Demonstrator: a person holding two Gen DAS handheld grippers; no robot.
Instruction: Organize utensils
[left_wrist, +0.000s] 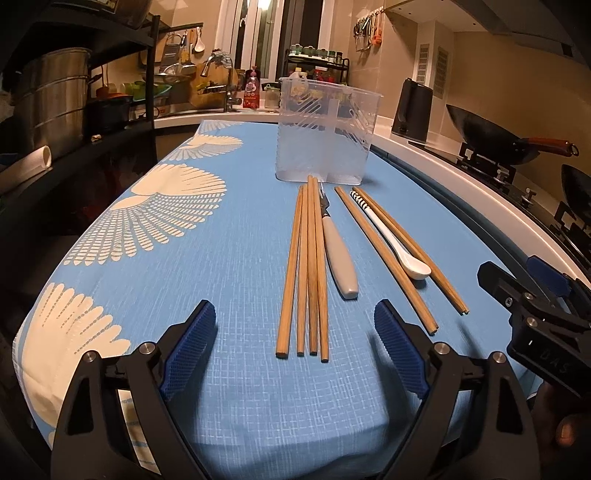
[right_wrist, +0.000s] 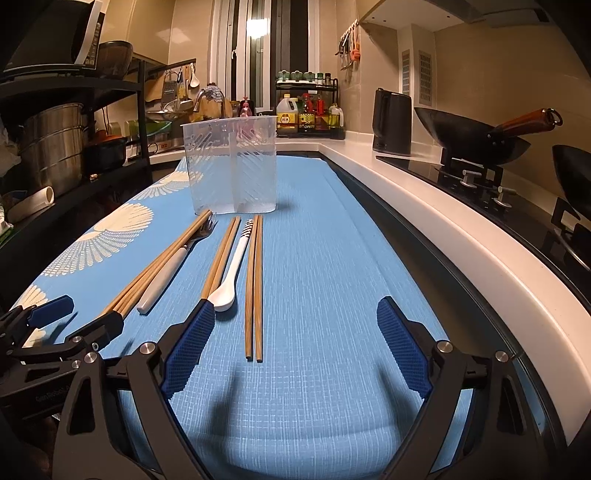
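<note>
A clear plastic utensil holder (left_wrist: 325, 133) (right_wrist: 232, 166) with two compartments stands empty at the far end of the blue cloth. In front of it lie several wooden chopsticks (left_wrist: 306, 269) (right_wrist: 255, 284), a fork with a grey handle (left_wrist: 338, 254) (right_wrist: 166, 273) and a white spoon with a striped handle (left_wrist: 395, 240) (right_wrist: 232, 273). My left gripper (left_wrist: 295, 354) is open and empty, just short of the near ends of the chopstick bundle. My right gripper (right_wrist: 295, 350) is open and empty, with one chopstick pair between its fingers; it shows at the right of the left wrist view (left_wrist: 532, 295).
The blue cloth (left_wrist: 221, 258) with white fan prints covers a narrow table. A white counter (right_wrist: 461, 225) runs along the right with a black kettle (right_wrist: 391, 122), a wok (right_wrist: 476, 136) and stove. A dark shelf (left_wrist: 74, 110) with pots stands at the left.
</note>
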